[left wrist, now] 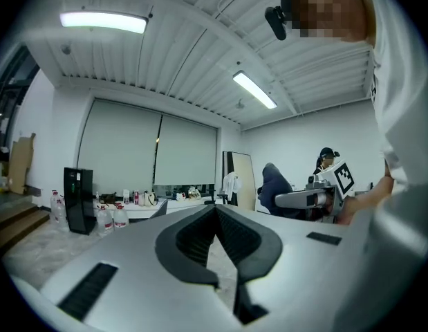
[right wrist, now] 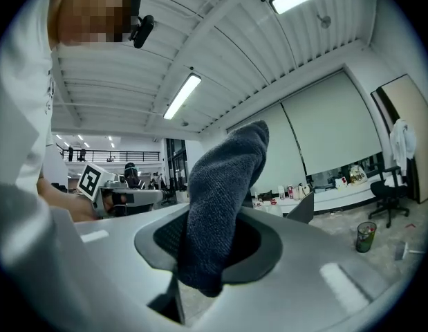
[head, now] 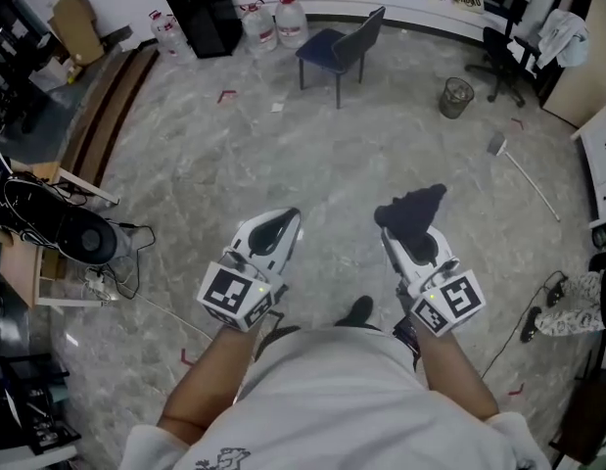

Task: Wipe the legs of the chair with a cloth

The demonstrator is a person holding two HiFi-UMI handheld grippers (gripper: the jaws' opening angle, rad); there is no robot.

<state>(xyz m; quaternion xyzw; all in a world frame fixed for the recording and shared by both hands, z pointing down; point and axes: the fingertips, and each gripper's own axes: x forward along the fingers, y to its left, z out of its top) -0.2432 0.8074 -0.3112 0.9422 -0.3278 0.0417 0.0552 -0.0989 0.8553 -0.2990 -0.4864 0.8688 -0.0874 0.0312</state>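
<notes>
Close before the person's body, right gripper (head: 400, 233) fingers pinch a dark cloth (head: 417, 209), bunched upright, likely carried ready for wiping. Left gripper (head: 281, 225) empty, fingers pressed together. Chair (head: 342, 45) stands far across the floor (head: 283, 155) — legs not yet reached

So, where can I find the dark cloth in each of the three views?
Head view: right of centre, cloth poking forward from the right hand-held gripper.
Left gripper view: right of centre, a dark lump on that gripper's tip.
Right gripper view: centre, upright between the jaws.
Shared landmark: the chair before the long counter.
</notes>
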